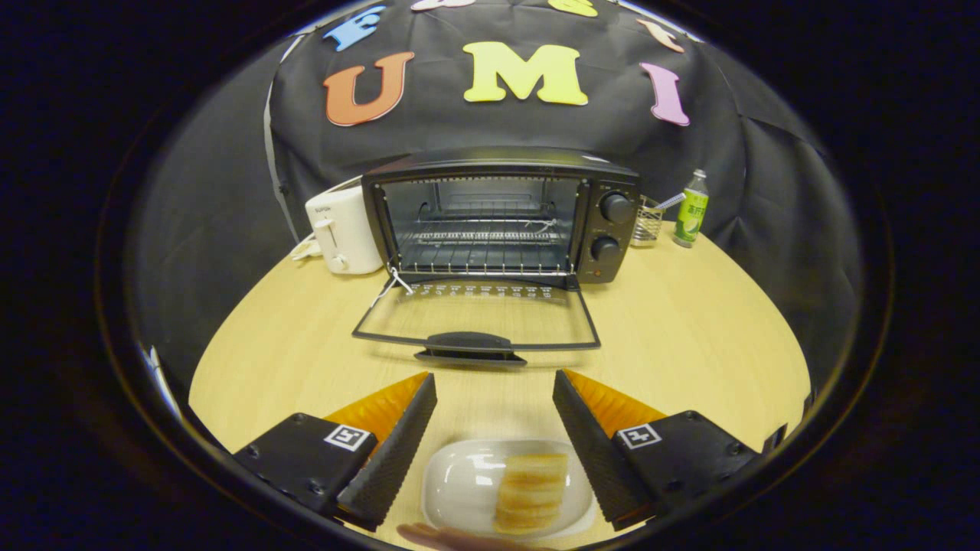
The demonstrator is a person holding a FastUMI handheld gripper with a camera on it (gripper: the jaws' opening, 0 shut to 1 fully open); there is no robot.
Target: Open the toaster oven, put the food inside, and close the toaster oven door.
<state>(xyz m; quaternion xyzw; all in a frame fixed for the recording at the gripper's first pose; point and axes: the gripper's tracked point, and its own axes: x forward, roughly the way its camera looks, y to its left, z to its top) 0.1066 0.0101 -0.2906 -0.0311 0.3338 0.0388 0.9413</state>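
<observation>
1. Right now the fingers stand wide apart with nothing held, hanging over the table.
2. Between them, and below, a dish holds the bread; the spread looks set to straddle it for a pickup.
3. The bread seems a stack of slices, its long axis running fore-and-aft toward the oven.
4. At the dish's near rim, something pale, perhaps a fingertip, shows; too blurred to be sure.
5. Ahead, the door lies dropped flat toward the fingers, handle nearest, so the rack is reachable.
6. The oven mouth faces the fingers squarely; opening is done, loading and closing remain.
7. Beside the oven, a toaster on one side, a bottle well off on the other.
</observation>
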